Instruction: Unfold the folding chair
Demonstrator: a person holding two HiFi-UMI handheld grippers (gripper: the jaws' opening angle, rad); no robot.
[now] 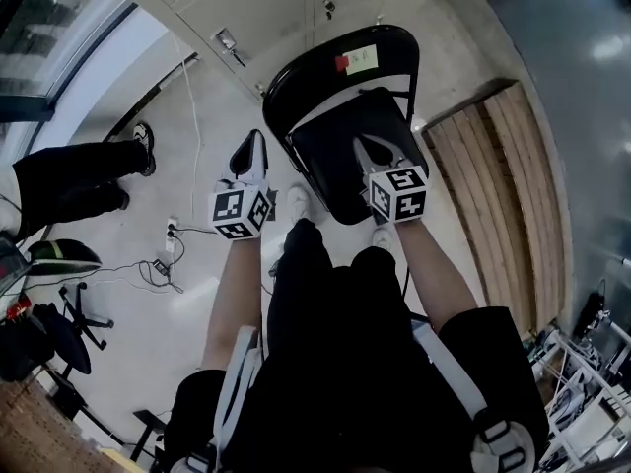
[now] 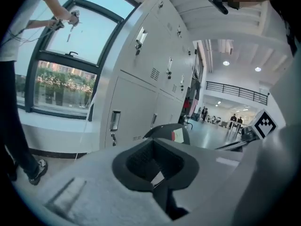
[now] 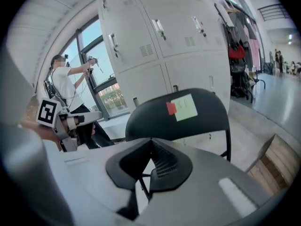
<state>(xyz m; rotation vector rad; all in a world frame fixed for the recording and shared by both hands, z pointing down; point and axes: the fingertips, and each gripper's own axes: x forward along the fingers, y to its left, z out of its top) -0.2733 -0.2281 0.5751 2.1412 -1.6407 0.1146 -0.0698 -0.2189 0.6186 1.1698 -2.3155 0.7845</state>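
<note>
Black trousers (image 1: 69, 180) of a second person at far left of the head view, below the window (image 1: 49, 28); white power strip (image 1: 170, 232) with trailing cables on the pale floor (image 1: 197, 116) nearby. Next, left gripper (image 1: 254, 146), held above that floor just left of the chair, jaws pressed together with nothing between them, as seen plainly in the left gripper view (image 2: 156, 175). At centre, black folding chair (image 1: 335, 146), standing before grey lockers (image 1: 256, 8), backrest (image 1: 315, 62) toward them and bearing red and pale yellow-green sticky notes (image 1: 363, 59); seat (image 1: 330, 170) apparently lowered flat, though partly covered from above. Over that seat, right gripper (image 1: 376, 152), jaws likewise closed together and empty, pointed at the backrest in the right gripper view (image 3: 149, 166). At far right, slatted wooden platform (image 1: 503, 175) on the floor, just beside the chair.
</note>
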